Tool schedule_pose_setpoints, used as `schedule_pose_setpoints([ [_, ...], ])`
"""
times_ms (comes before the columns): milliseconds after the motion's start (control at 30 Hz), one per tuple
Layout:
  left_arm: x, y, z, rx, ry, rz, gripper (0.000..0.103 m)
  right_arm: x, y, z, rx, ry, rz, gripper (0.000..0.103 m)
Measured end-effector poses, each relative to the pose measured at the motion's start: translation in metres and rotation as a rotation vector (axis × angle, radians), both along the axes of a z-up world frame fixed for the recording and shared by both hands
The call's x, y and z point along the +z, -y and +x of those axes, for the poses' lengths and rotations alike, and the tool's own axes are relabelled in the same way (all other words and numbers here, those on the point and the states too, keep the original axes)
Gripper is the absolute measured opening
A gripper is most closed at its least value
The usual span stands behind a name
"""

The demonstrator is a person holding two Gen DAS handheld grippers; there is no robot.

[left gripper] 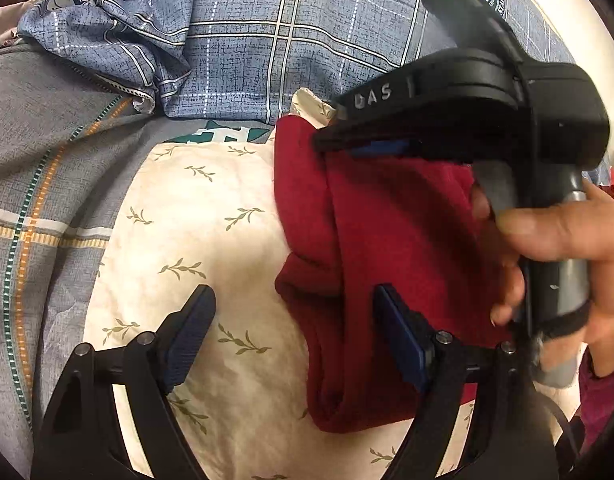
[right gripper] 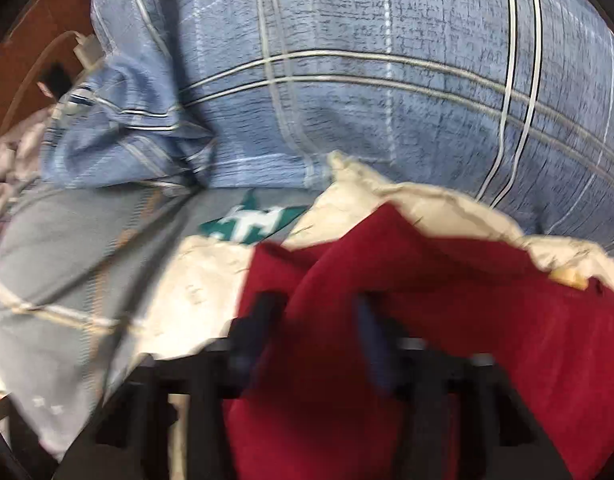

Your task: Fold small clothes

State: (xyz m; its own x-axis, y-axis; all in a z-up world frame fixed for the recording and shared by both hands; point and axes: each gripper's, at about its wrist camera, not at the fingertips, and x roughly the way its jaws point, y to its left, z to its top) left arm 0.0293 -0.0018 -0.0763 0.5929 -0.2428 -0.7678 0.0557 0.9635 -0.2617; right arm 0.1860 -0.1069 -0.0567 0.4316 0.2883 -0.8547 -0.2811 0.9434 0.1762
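Note:
A dark red small garment (left gripper: pixel 391 240) lies partly folded on a cream leaf-print pillow (left gripper: pixel 211 240). My left gripper (left gripper: pixel 295 320) is open just above the pillow, its right finger (left gripper: pixel 399 336) resting on the red cloth and its left finger (left gripper: pixel 191 328) over the cream fabric. My right gripper (left gripper: pixel 339 140) shows in the left wrist view at the garment's far edge, jaws close together on the cloth. In the blurred right wrist view the red garment (right gripper: pixel 447 320) fills the lower right, and my right gripper (right gripper: pixel 319 328) has red cloth between its fingers.
A blue plaid pillow (left gripper: pixel 291 40) lies behind, also in the right wrist view (right gripper: pixel 387 80). A grey striped sheet (left gripper: pixel 47 168) covers the left. A white cable and plug (right gripper: pixel 83 50) sit at the far left.

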Motion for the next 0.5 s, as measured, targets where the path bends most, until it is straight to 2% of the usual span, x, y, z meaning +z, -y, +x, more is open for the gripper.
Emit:
schedule_pose_setpoints([
  [200,0.000,-0.003,0.005,0.006,-0.010,-0.032,0.082,0.015,0.005,-0.004,0.030,0.079,0.050,0.008],
  [367,-0.001,-0.003,0.004,0.005,-0.005,-0.025,0.082,-0.013,-0.017,0.009,0.055,0.031,0.016,0.008],
  [467,-0.002,-0.003,0.003,0.002,-0.003,-0.022,0.082,-0.011,-0.012,0.008,0.055,0.007,0.041,0.017],
  [500,-0.003,-0.003,0.003,0.002,-0.002,-0.021,0.082,-0.006,-0.008,0.006,0.047,0.004,0.061,0.030],
])
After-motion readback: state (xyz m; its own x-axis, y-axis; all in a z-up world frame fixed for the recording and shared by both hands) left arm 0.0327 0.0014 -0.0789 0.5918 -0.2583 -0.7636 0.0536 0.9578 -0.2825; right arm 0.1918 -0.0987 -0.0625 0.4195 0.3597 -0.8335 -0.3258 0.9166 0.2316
